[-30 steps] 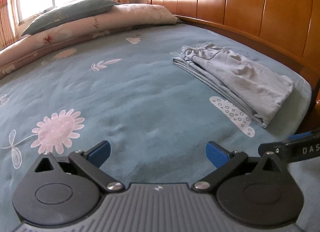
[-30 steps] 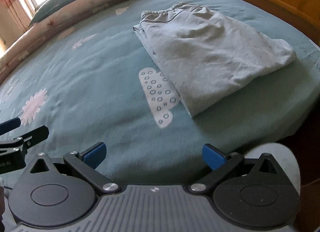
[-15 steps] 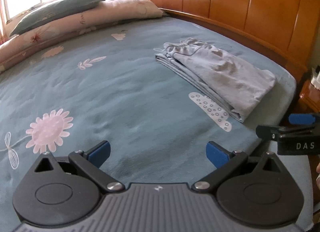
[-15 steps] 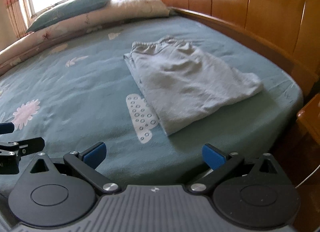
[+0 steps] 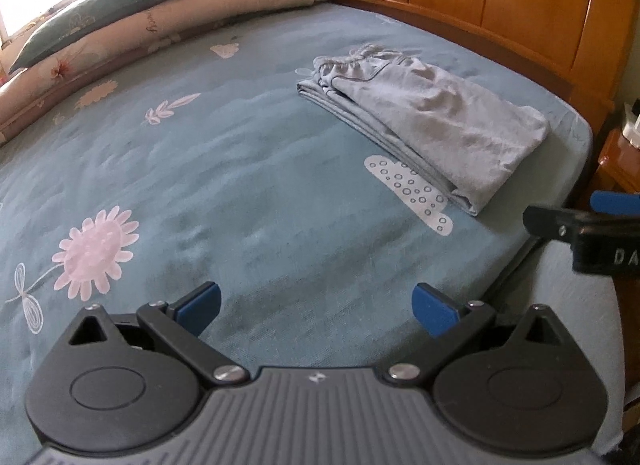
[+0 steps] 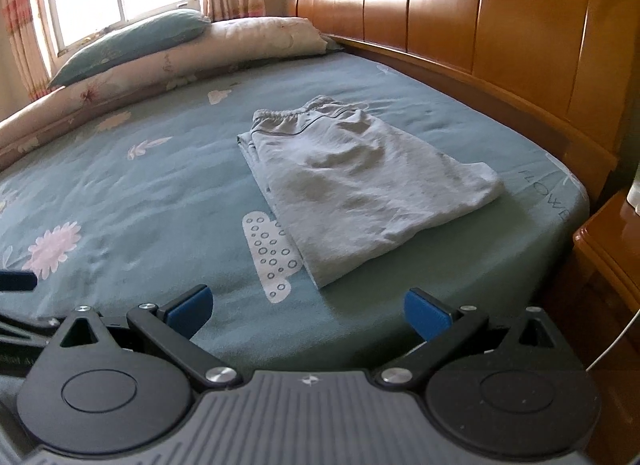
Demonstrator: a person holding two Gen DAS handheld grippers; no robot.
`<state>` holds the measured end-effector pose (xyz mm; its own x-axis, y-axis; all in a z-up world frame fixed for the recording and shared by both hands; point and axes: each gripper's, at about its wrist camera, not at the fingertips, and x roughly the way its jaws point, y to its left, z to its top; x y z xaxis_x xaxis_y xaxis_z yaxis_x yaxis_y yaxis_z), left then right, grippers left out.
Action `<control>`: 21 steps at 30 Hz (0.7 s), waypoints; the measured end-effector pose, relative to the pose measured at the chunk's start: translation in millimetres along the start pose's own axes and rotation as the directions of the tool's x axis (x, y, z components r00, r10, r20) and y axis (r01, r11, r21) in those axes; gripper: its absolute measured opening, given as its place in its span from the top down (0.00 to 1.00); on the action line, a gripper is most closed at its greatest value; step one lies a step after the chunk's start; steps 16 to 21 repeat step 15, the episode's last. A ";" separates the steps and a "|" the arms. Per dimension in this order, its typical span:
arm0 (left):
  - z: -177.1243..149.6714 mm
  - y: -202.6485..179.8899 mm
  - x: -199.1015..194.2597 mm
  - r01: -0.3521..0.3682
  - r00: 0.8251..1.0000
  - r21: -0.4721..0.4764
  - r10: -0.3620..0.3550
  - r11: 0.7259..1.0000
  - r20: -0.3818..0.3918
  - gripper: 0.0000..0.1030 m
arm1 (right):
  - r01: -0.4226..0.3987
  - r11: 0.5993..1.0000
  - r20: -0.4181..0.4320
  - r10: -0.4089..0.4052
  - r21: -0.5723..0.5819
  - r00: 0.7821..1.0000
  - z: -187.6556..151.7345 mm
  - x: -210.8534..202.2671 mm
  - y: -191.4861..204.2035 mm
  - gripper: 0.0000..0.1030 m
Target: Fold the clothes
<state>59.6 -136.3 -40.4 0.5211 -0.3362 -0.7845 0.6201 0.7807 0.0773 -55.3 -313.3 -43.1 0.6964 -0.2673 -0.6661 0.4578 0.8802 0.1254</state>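
A pair of light grey trousers (image 5: pixel 436 121) (image 6: pixel 360 185) lies folded into a neat rectangle on the teal flowered bedsheet (image 5: pixel 224 169) (image 6: pixel 132 201), near the headboard side, with the elastic waistband at its far end. My left gripper (image 5: pixel 316 305) hovers open over bare sheet, well short and left of the trousers. My right gripper (image 6: pixel 308 311) is open too, held back at the near bed edge with the trousers straight ahead. Neither holds anything. In the left wrist view the right gripper (image 5: pixel 580 221) juts in at the right edge.
A wooden headboard (image 6: pixel 480 37) runs along the right side. A rolled quilt (image 6: pixel 168 61) and a green pillow (image 6: pixel 132 41) lie at the far end under a window. A wooden nightstand (image 6: pixel 608 257) stands beside the bed's near right corner.
Both grippers have pulled back and risen away from the folded trousers, which now look smaller and farther off. The right gripper has withdrawn past the bed edge. The trousers have not moved.
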 end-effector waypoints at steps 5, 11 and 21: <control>0.1 -3.1 1.2 0.001 1.000 -0.001 -0.001 1.000 -0.007 0.02 | -0.010 1.000 0.005 0.010 0.014 1.000 2.6 1.5 -4.2 0.00; 1.8 -4.1 2.5 -0.008 1.000 0.002 0.008 1.000 -0.006 0.02 | -0.014 1.000 -0.001 0.014 0.021 1.000 2.4 3.9 -5.0 0.00; 2.0 -4.3 3.3 0.001 1.000 0.001 -0.001 1.000 -0.003 0.02 | -0.014 1.000 -0.001 0.014 0.022 1.000 3.3 5.1 -5.3 0.00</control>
